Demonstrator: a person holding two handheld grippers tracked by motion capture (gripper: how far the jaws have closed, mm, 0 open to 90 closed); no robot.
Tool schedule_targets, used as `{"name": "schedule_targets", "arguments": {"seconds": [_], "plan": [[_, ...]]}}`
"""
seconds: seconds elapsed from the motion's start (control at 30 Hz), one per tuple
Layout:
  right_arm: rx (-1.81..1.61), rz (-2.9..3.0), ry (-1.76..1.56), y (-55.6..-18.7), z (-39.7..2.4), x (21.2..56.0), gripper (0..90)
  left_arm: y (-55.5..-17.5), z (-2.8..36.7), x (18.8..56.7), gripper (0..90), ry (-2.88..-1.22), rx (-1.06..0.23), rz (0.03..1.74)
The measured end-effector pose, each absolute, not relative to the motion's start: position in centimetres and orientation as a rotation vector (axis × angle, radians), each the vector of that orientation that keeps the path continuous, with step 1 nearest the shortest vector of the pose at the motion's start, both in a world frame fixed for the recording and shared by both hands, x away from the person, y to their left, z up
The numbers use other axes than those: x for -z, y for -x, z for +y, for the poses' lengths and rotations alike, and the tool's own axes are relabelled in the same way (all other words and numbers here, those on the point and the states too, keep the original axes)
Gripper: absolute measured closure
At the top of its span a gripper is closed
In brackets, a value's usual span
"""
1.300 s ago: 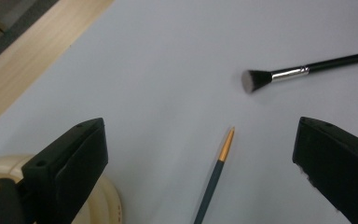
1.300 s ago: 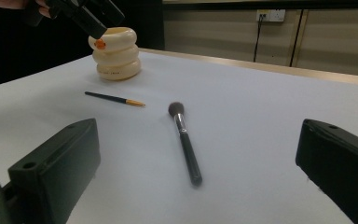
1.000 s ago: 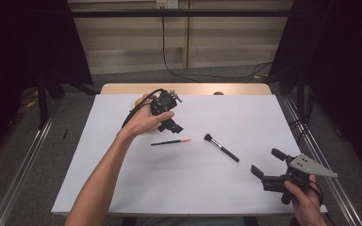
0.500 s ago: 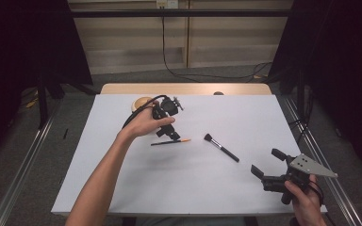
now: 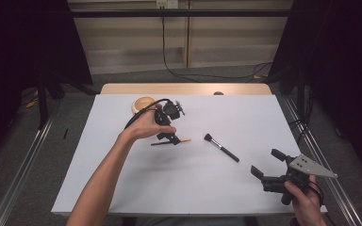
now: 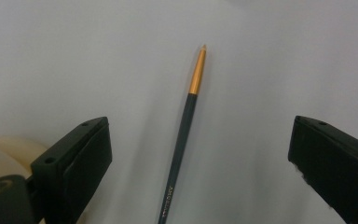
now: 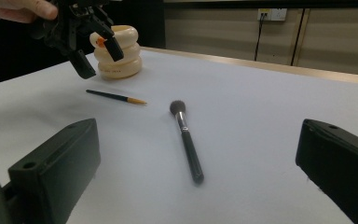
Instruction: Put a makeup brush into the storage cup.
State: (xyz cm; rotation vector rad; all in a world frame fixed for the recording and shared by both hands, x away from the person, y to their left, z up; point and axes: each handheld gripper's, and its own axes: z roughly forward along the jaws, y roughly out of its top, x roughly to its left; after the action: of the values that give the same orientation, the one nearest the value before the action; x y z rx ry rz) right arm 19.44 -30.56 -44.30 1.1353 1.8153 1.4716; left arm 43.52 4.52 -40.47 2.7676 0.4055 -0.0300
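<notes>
The left gripper [image 5: 169, 136] hangs just above the thin brush [image 5: 172, 141], its jaws spread wide and holding nothing. In the left gripper view the thin brush [image 6: 182, 135] lies flat on the white sheet [image 6: 270, 60] midway between the two jaws, touching neither, with its long axis running straight away from the camera and its orange tip at the far end. In the high view that orange tip points toward the makeup brush [image 5: 221, 147], and the dark handle runs back under the gripper. The left hand [image 5: 143, 126] grips the tool from above.

The cream holder [image 5: 143, 104], a ringed pot, stands on the sheet just behind the thin brush, at the far side from the person. In the right gripper view the left gripper [image 7: 95, 58] hovers in front of the holder [image 7: 119, 58] and over the handle end of the thin brush [image 7: 115, 97].

The makeup brush lies near the thin brush, apart from it, on its orange-tip side. Its bristle head faces the thin brush, and its black handle slants away toward the right gripper [image 5: 266, 165].

The right gripper sits well apart from the thin brush, past the makeup brush, held in the right hand [image 5: 304, 202]. Its jaws are also spread wide, empty, and aimed at the makeup brush [image 7: 186, 140].
</notes>
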Motion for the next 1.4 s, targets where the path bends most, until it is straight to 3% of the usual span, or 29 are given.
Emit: {"name": "schedule_targets", "arguments": {"seconds": [0.17,0.43,0.5,1.2,1.4], "plan": [[-1.472,1.817,-1.134,-19.5,-30.5,44.3,0.0,-43.6,4.3,40.9,7.2,-2.777,0.041,0.39],[-1.471,1.826,-1.125,-19.5,-30.4,44.3,0.0,-43.9,3.9,41.9,17.8,-2.828,0.039,0.341],[-1.471,1.827,-1.125,-19.5,-30.5,44.3,0.0,-44.0,3.7,42.3,26.8,-2.832,0.049,0.356],[-1.479,1.827,-1.127,-19.5,-30.4,44.3,0.0,-45.2,3.0,44.8,61.9,-2.869,0.059,0.284],[-1.472,1.834,-1.121,-19.5,-30.4,44.3,0.0,-45.1,2.8,44.9,62.9,-2.866,0.037,0.31]]}}
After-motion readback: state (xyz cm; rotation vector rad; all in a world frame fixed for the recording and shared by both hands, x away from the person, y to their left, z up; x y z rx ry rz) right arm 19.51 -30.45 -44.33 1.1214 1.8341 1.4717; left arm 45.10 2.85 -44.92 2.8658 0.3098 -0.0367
